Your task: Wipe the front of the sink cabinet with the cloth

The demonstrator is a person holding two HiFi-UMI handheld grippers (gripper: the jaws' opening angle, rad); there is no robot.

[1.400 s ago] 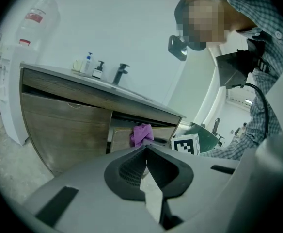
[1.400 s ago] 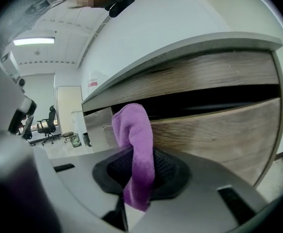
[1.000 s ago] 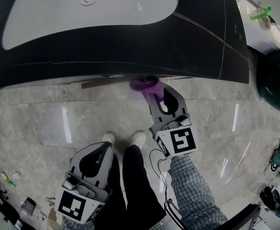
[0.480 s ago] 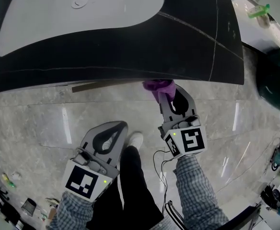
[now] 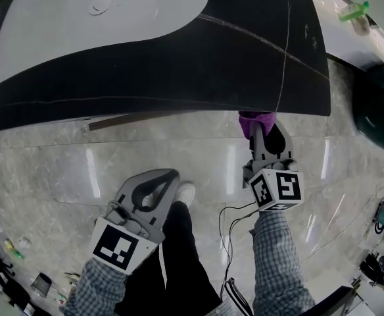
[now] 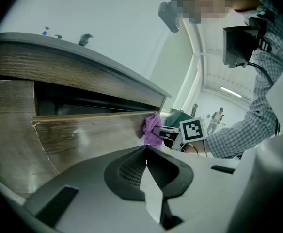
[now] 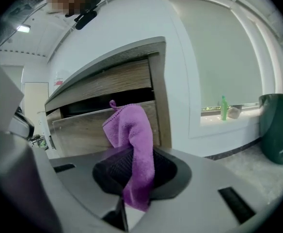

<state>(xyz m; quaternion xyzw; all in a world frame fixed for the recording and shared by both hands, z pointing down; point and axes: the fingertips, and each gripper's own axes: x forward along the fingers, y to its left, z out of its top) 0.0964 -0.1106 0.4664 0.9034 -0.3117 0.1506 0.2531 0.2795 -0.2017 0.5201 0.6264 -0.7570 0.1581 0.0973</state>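
The purple cloth (image 5: 255,121) is pressed against the wooden cabinet front (image 6: 83,132) just under the black counter edge (image 5: 179,101), near the cabinet's right end. My right gripper (image 5: 259,134) is shut on the cloth (image 7: 134,142), which drapes down over its jaws. In the left gripper view the cloth (image 6: 152,128) touches the right end of the drawer panel, with the right gripper (image 6: 180,132) behind it. My left gripper (image 5: 171,176) hangs lower and to the left, away from the cabinet, shut with nothing in it (image 6: 145,150).
A white basin (image 5: 100,25) sits in the counter above. A dark green bin (image 7: 279,123) stands on the floor at the right, with a green bottle (image 7: 223,108) on the sill. The person's legs and a shoe (image 5: 184,193) are below me on the marble floor.
My right gripper has slid the cloth rightward along the cabinet front to near its right end. The left gripper rose a little and shifted right.
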